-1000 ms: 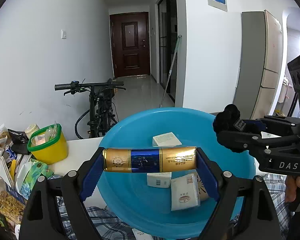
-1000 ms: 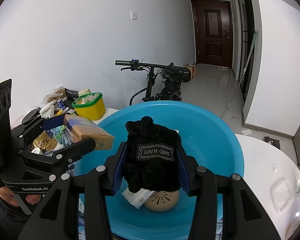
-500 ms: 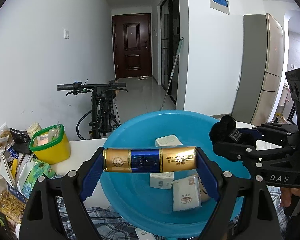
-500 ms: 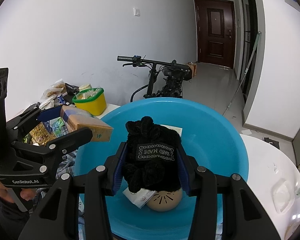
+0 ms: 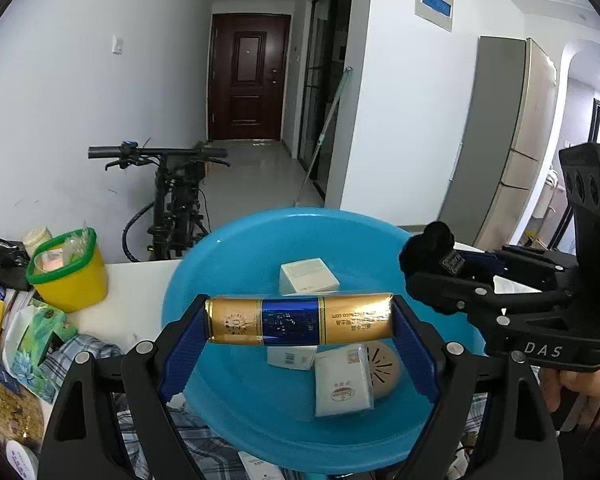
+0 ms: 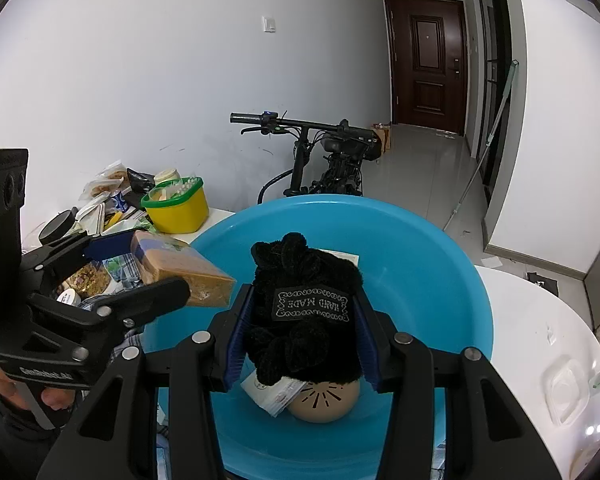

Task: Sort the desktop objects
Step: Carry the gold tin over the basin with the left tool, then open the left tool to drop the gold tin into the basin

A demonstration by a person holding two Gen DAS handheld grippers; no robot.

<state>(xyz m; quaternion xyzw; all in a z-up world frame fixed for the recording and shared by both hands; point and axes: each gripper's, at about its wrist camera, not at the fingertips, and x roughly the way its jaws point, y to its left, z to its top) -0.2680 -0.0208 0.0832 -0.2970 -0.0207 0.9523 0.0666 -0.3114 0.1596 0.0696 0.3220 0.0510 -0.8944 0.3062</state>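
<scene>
A gold and blue carton (image 5: pixel 299 319) lies crosswise between the pads of my left gripper (image 5: pixel 299 320), which is shut on its two ends above the blue basin (image 5: pixel 228 256). My right gripper (image 6: pixel 304 316) is shut on a black knitted scrunchie (image 6: pixel 304 300) with a "HAND MADE" label, also over the blue basin (image 6: pixel 440 264). Inside the basin lie white packets (image 5: pixel 342 380), a white box (image 5: pixel 308 276) and a beige round disc (image 6: pixel 324 400). From the right wrist view the left gripper (image 6: pixel 180 272) with the carton (image 6: pixel 180 268) hangs at the basin's left rim.
A yellow tub with a green rim (image 5: pixel 66 272) and a heap of snack bags (image 5: pixel 24 344) crowd the table's left side. A checked cloth (image 5: pixel 88 352) lies under the basin. A bicycle (image 5: pixel 176 196) leans at the wall behind. The white round table (image 6: pixel 540 340) extends right.
The left wrist view has tilted slightly, so the basin sits a little lower in it. Both grips hold unchanged, and neither hand has shifted place.
</scene>
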